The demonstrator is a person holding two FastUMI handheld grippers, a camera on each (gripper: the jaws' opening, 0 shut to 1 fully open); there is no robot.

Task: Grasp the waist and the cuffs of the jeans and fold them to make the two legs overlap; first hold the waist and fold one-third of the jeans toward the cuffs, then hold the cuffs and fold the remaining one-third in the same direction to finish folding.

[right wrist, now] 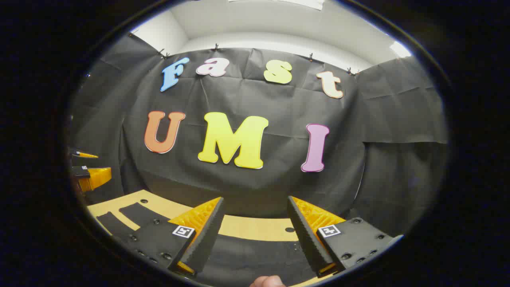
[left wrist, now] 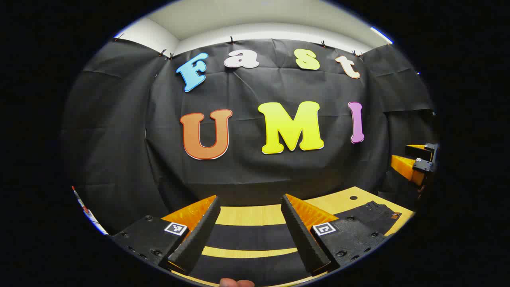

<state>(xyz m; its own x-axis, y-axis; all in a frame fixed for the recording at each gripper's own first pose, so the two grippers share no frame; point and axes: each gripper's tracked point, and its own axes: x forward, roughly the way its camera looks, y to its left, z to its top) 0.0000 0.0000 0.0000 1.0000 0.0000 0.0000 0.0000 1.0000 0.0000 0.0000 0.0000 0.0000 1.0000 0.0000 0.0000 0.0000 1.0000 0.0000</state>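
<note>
Left gripper (left wrist: 249, 235): jaws wide apart, nothing between them, held above the worktop (left wrist: 247, 215) and facing the booth wall.
Right gripper (right wrist: 255, 235): jaws likewise spread wide and empty, hovering over the dark cloth at 6 o'clock in the right gripper view.
Jeans (left wrist: 255, 237): black, lying flat on the light wooden worktop. In the left gripper view the two legs run as dark bands across 6 o'clock with a strip of wood between them; the waist end, with what looks like a small leather tag, lies toward 4 o'clock.
Jeans in the right gripper view (right wrist: 255, 257): dark fabric under the jaws at 6 o'clock; the legs stretch off toward 8 o'clock.
Other gripper: each view catches the opposite tool at its edge, at 3 o'clock on the left, 9 o'clock on the right.
Hands: a fingertip (left wrist: 237, 283) pokes in at 6 o'clock of each view.
</note>
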